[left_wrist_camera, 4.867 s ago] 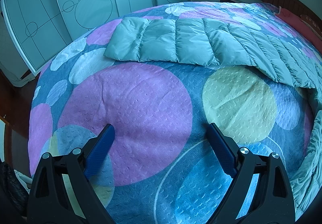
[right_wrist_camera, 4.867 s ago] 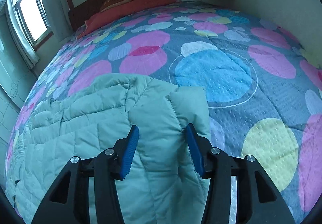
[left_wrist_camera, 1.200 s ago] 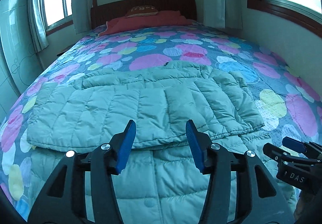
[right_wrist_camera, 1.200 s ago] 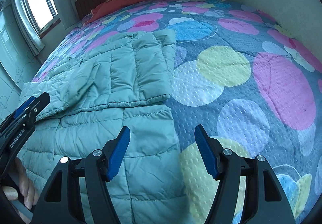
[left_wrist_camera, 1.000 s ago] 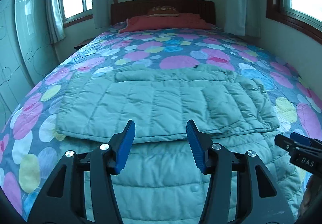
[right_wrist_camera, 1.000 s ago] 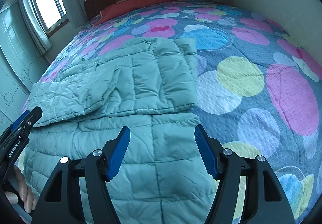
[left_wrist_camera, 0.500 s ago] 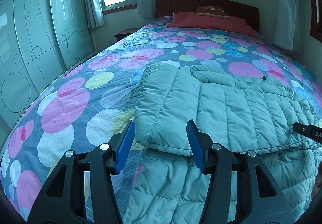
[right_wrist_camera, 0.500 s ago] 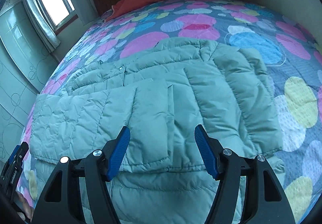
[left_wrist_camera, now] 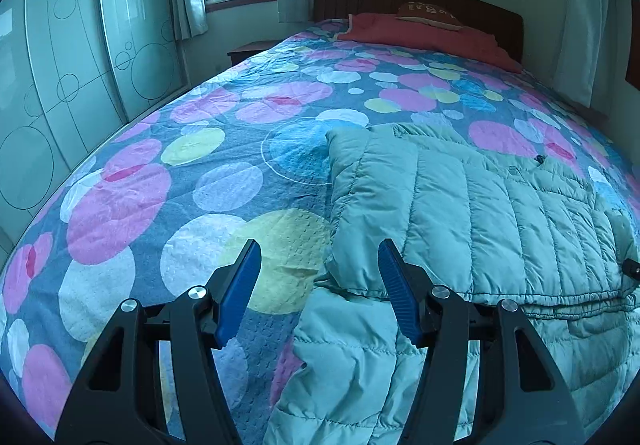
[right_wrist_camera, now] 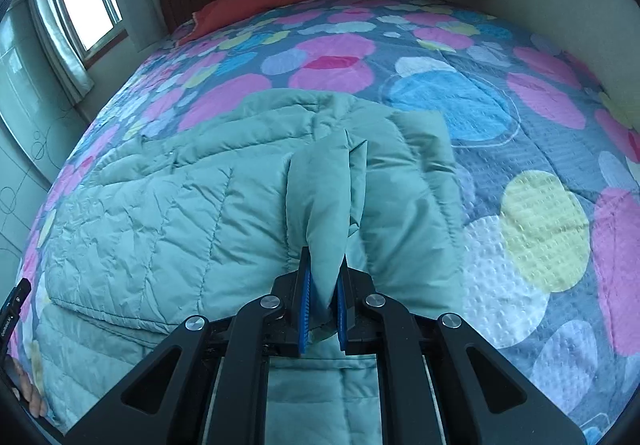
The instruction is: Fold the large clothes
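Observation:
A large pale green quilted jacket [left_wrist_camera: 480, 213] lies spread on the bed with both sleeves folded across its body. My left gripper [left_wrist_camera: 318, 257] hovers over the jacket's left edge, where the folded sleeve end meets the hem part. Its jaws are opening, and its blue pads [left_wrist_camera: 240, 285] touch nothing. In the right wrist view the jacket [right_wrist_camera: 180, 225] fills the middle. My right gripper [right_wrist_camera: 322, 285] is closing there, its pads pinching an upright fold of the jacket's right side. The left gripper's tip [right_wrist_camera: 12, 309] shows at the left edge of that view.
The bedspread [left_wrist_camera: 180, 205] has coloured circles. A red blanket [left_wrist_camera: 420, 33] and a pillow lie by the dark headboard [left_wrist_camera: 400, 1]. Glass sliding doors [left_wrist_camera: 80, 65] line the left wall. A nightstand [left_wrist_camera: 248, 49] stands under the window. A wall runs along the bed's right side [right_wrist_camera: 560, 5].
The right jaws have closed from wide open onto a fold of the jacket. The left gripper has swung left to the jacket's left edge, and its jaws have widened a little.

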Tool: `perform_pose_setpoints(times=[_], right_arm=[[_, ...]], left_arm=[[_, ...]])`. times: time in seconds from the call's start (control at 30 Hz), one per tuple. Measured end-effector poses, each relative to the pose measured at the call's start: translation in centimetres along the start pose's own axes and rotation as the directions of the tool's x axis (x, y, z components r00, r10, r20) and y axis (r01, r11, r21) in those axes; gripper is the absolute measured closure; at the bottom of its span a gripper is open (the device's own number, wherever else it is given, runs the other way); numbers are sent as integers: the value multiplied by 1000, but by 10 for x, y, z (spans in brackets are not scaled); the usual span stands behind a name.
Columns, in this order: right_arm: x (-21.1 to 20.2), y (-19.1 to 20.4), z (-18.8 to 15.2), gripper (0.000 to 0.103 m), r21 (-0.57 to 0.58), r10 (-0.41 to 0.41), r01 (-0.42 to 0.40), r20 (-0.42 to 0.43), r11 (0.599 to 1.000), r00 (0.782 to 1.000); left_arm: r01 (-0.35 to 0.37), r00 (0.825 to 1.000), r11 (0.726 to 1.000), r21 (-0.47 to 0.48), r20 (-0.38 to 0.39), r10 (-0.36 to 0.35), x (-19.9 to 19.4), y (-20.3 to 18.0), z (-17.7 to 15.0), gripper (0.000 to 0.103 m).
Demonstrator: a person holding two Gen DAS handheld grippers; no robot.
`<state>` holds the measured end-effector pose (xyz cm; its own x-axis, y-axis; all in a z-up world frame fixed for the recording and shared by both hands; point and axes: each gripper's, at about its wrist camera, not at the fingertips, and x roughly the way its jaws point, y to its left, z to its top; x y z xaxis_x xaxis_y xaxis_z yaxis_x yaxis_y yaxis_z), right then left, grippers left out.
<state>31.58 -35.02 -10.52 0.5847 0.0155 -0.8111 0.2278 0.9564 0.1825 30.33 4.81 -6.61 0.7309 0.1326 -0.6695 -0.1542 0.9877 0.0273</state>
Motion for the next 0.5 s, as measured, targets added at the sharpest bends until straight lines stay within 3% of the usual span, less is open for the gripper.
perform_pose_setpoints(times=[0.1, 0.17, 0.23, 0.37, 0.5], right_arm=[[0, -2, -1, 78, -41, -30, 30, -13, 999, 999], [-15, 0, 3, 61, -43, -72, 74, 57, 996, 996], [-30, 1, 8, 52, -16, -87, 90, 134, 996, 987], [-22, 21, 26, 52, -41, -46, 52, 135, 998, 990], [14, 37, 38, 52, -78, -39, 46, 89, 996, 995]], left_arm=[[15, 1000, 999, 32, -20, -14, 7, -9, 4, 42], [24, 1000, 999, 41, -20, -23, 9, -12, 9, 42], [23, 1000, 999, 38, -18, -22, 14, -14, 17, 42], [29, 999, 999, 38, -18, -29, 31, -22, 34, 43], [12, 996, 999, 48, -83, -8, 65, -30, 40, 43]])
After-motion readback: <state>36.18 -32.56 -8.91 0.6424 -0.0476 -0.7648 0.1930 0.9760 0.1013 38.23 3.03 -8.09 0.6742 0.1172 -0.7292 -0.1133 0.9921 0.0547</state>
